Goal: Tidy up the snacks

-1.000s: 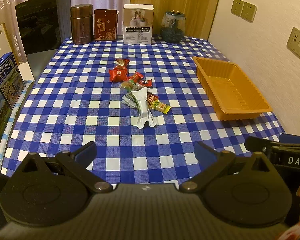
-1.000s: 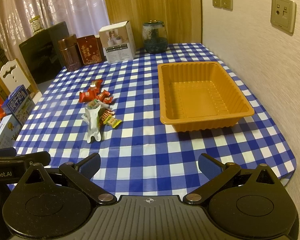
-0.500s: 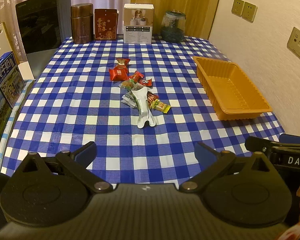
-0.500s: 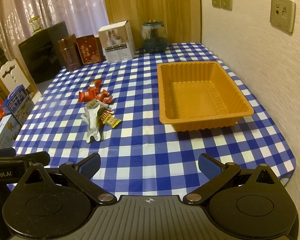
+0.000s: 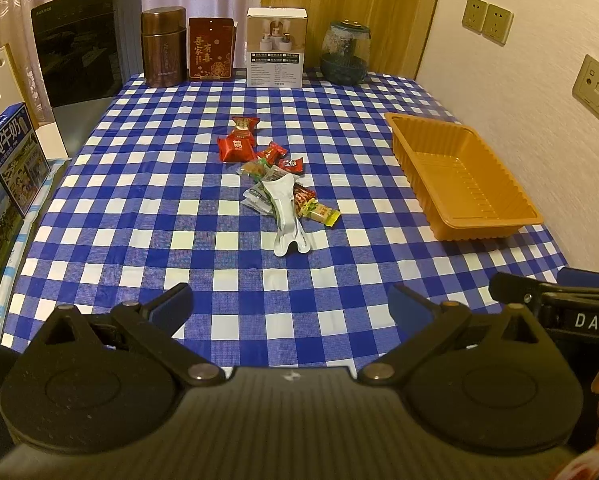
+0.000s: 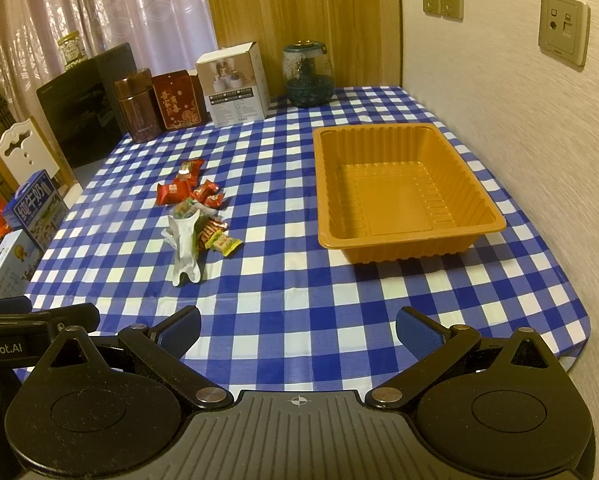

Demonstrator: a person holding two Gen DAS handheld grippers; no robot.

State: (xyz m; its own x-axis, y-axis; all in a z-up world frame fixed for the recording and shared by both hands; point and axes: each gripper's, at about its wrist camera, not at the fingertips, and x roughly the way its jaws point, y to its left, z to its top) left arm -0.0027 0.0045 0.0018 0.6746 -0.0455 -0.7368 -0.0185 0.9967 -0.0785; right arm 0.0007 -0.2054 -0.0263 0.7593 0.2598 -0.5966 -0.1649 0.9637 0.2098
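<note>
A small heap of wrapped snacks (image 5: 277,178) (image 6: 197,210) lies mid-table on the blue checked cloth: red packets (image 5: 236,148) at the far end, a white pouch (image 5: 285,212) (image 6: 185,250) nearest me, a yellow-green bar (image 5: 321,213) beside it. An orange plastic tray (image 5: 465,180) (image 6: 403,196) sits by the right wall with nothing in it. My left gripper (image 5: 291,304) hovers open over the near table edge, well short of the heap. My right gripper (image 6: 297,330) is also open and holds nothing, near the front edge, with the tray ahead of it.
Along the back edge stand a brown canister (image 5: 163,52), a red box (image 5: 211,49), a white carton (image 5: 276,53) and a glass jar (image 5: 345,58). Milk cartons (image 5: 9,160) and a black appliance (image 5: 83,40) sit left of the table. The wall (image 6: 539,140) runs along the right.
</note>
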